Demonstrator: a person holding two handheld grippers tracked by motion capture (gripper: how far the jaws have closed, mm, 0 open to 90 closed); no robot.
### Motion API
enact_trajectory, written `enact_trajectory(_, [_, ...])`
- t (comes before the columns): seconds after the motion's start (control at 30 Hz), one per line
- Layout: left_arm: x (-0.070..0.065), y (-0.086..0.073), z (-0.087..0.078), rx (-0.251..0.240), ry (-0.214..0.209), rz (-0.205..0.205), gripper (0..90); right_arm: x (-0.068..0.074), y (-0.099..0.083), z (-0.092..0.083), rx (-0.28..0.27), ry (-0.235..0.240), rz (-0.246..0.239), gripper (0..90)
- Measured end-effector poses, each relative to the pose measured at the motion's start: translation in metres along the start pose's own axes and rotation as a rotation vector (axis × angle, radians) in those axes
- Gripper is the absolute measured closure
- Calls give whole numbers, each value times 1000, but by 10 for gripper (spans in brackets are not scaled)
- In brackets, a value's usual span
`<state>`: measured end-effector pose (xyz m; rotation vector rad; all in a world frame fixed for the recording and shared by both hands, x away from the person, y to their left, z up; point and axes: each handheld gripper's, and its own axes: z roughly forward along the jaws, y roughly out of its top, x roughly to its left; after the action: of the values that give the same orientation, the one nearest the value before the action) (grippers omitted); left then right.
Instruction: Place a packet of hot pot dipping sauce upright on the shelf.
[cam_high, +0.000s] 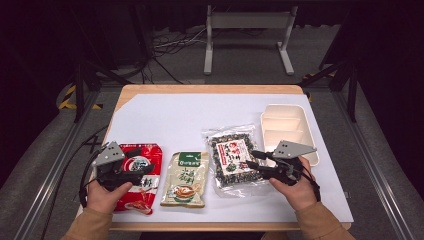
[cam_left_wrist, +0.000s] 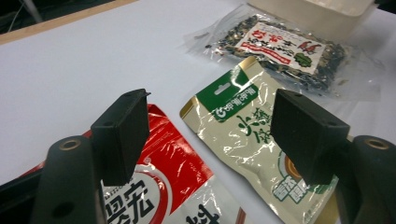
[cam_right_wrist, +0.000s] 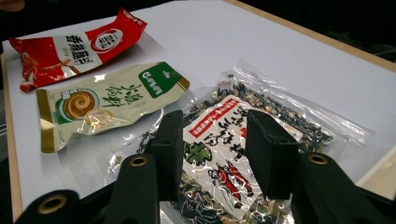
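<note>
Clear packet (cam_high: 233, 159) partly hidden beneath right tongs (cam_high: 253, 159).

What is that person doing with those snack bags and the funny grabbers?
A person holds a grabber in each hand over three snack packets on a white sheet. The left gripper hangs open above the red packet. The right gripper hangs open over the clear packet. The green packet lies between them. A divided white box waits at the side. Nothing is picked up.
</note>
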<state>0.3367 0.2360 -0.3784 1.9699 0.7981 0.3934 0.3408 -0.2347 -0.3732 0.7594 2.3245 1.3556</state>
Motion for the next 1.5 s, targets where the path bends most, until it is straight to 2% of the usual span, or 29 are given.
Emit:
enact_trajectory(0.1, [1, 0, -1, -10, 6, -5, 286, 2, 1, 1, 18, 16, 4, 574])
enact_trajectory(0.3, [0, -1, -2, -21, 3, -12, 284, 5, 3, 4, 27, 12, -5, 517])
enact_trajectory(0.4, [0, -1, -3, -17, 9, -8, 283, 4, 6, 6, 33, 30, 13, 493])
enact_trajectory(0.57, [1, -2, -3, -12, 19, -14, 281, 5, 19, 13, 71, 65, 22, 461])
enact_trajectory(0.67, [0, -3, -4, -10, 20, -12, 280, 5, 27, 17, 94, 67, 11, 454])
enact_trajectory(0.97, [0, -4, -4, -11, 24, -14, 280, -1, 42, 23, 107, 97, 23, 435])
enact_trajectory(1.1, [0, -4, -5, -14, 26, -10, 280, -1, 48, 25, 115, 104, 18, 446])
enact_trajectory(1.3, [-1, -3, -5, -14, 27, -6, 280, -1, 63, 30, 126, 117, -16, 436])
enact_trajectory(1.5, [-1, -3, -5, -14, 30, -7, 280, -1, 69, 36, 130, 128, -15, 421])
